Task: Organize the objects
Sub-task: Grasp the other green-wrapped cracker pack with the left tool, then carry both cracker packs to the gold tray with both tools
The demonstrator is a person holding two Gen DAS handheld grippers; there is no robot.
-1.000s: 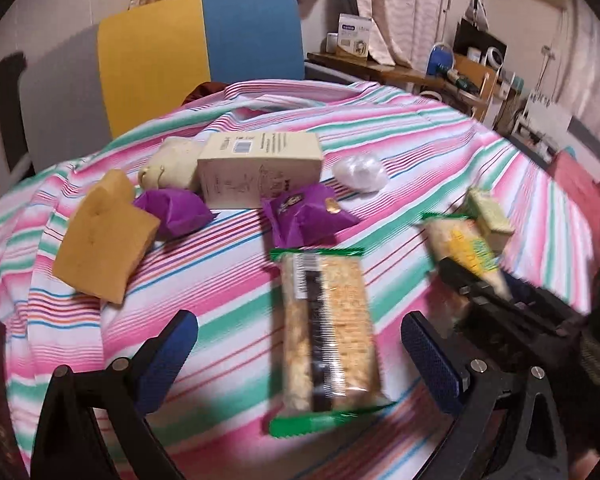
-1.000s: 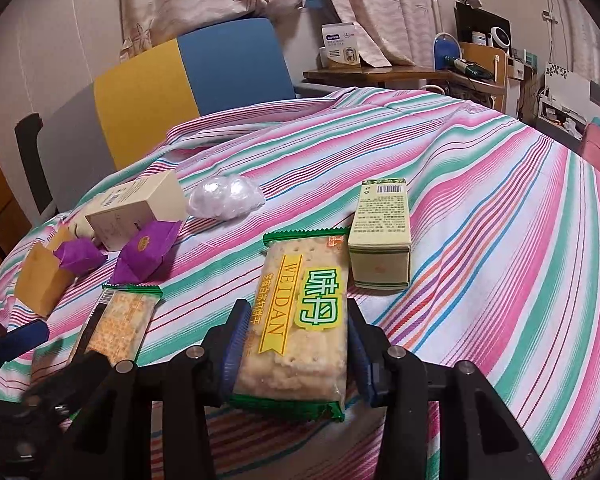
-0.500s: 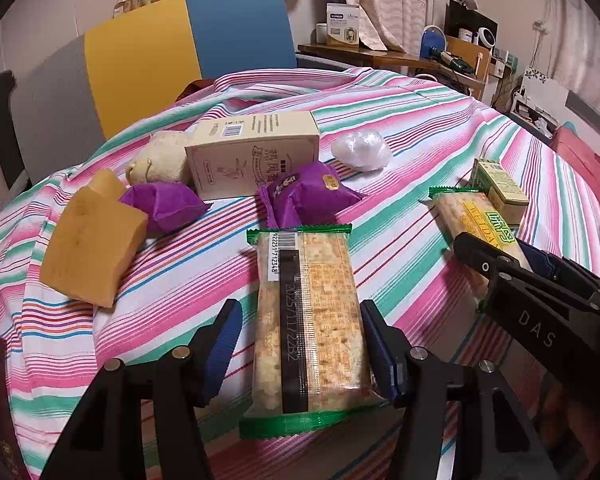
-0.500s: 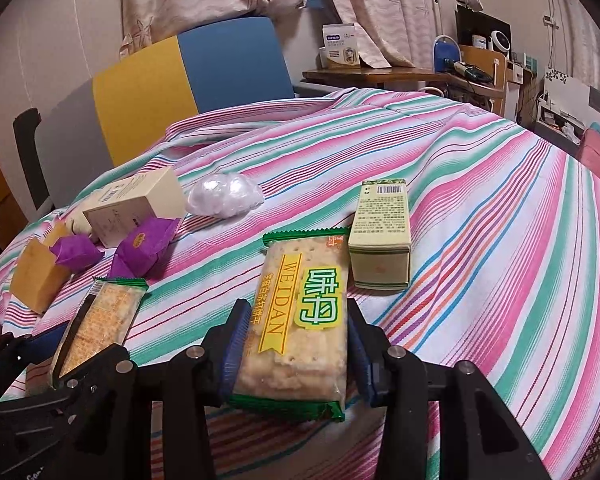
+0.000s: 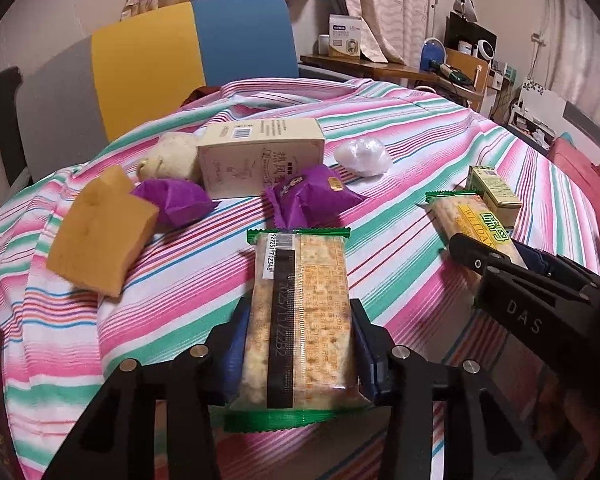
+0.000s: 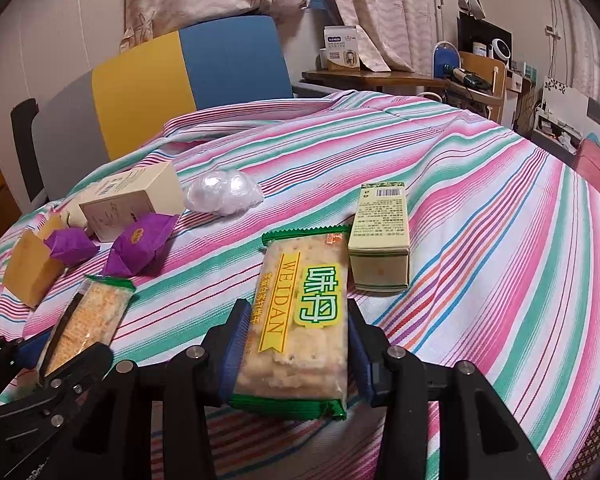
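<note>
- Step in hand, as I judge it: both cracker packets are gripped and ready to be lifted or slid into place, so the grasp is done and the sorting move is not yet made.
- The left gripper has its blue-padded jaws closed on the clear green-edged cracker packet lying barcode side up, pinching its long sides near the end at 6 o'clock in the left wrist view.
- The right gripper has its jaws clamped on the yellow-and-green labelled cracker packet the same way, at 6 o'clock in the right wrist view.
- Both packets appear to lie on the striped pink, green and white tablecloth of the table; I cannot tell whether either is raised off it.
- Pose: each gripper points low and nearly level along the table, toward 12 o'clock. The two sit side by side, the left one showing at 8 o'clock in the right wrist view.
- Just beside the labelled packet, at 1 o'clock, lies a pale green rectangular carton, close to touching it.
- Beyond the left packet, at 12 o'clock, sits a purple wrapped sweet, with a cream cardboard box behind it and an orange sponge block at 10 o'clock.
- Next move calls for a steady, gentle hold, since the crackers look brittle, and a path clear of the carton and the purple sweet.
</note>
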